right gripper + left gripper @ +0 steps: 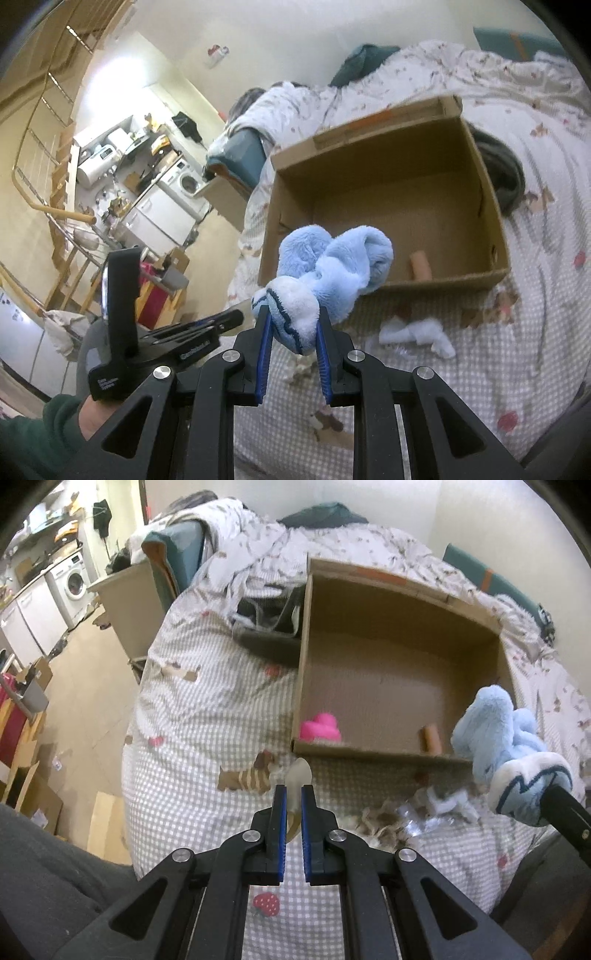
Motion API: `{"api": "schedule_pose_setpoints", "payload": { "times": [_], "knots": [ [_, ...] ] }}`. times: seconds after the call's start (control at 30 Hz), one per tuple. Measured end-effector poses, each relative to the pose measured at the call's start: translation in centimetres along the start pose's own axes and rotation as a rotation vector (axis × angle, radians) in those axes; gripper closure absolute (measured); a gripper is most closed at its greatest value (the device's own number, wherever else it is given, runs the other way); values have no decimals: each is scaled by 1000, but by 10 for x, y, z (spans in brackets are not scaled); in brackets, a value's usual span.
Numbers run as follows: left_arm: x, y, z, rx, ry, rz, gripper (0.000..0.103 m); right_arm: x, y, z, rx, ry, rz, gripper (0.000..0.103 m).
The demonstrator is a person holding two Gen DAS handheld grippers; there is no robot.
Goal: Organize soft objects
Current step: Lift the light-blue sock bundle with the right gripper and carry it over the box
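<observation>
Left hand-held gripper (293,794): closed on a thin pale beige piece (298,779), held above the checked bedcover (207,716), just near of the box.
Right hand-held gripper (293,325): clamped on the white cuff of a fluffy light-blue sock (332,266), held over the box's near edge.
Cardboard box (399,602): open, lying on the bed.
Inside the box: a pink soft thing (320,728) in the near left corner, a small brown roll (431,738) by the near wall.
On the bedcover: white scraps (417,334) near the box.
</observation>
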State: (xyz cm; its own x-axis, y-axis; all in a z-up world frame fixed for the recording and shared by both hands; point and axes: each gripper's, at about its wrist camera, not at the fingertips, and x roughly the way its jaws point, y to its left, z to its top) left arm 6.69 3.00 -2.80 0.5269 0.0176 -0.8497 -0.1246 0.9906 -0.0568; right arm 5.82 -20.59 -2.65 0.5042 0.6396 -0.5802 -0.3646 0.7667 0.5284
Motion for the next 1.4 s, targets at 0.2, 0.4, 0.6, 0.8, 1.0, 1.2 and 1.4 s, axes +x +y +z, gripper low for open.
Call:
{"api": "schedule_pose_setpoints", "payload": {
  "times": [0.2,0.4,0.6,0.8,1.0,1.2,1.4],
  "knots": [
    [-20,-6,36,-6,-67,-42,97,-15,-7,17,33,-50,6,79],
    [-38,-17,77,55,-197,-17,97,-17,-10,45,30,-61,0,79],
    [-26,-31,104,96,-235,-25,97,-13,-19,73,-16,-82,-46,79],
    [4,-52,98,170,-247,-29,97,12,-52,70,61,-45,-106,79],
    [33,-54,87,194,-210,-6,97,35,-61,65,53,27,-178,79],
    [43,-46,85,157,-171,-87,96,42,-63,60,54,47,-207,79],
    [46,-44,83,136,-155,-83,96,46,-62,58,52,66,-231,79]
  ]
}}
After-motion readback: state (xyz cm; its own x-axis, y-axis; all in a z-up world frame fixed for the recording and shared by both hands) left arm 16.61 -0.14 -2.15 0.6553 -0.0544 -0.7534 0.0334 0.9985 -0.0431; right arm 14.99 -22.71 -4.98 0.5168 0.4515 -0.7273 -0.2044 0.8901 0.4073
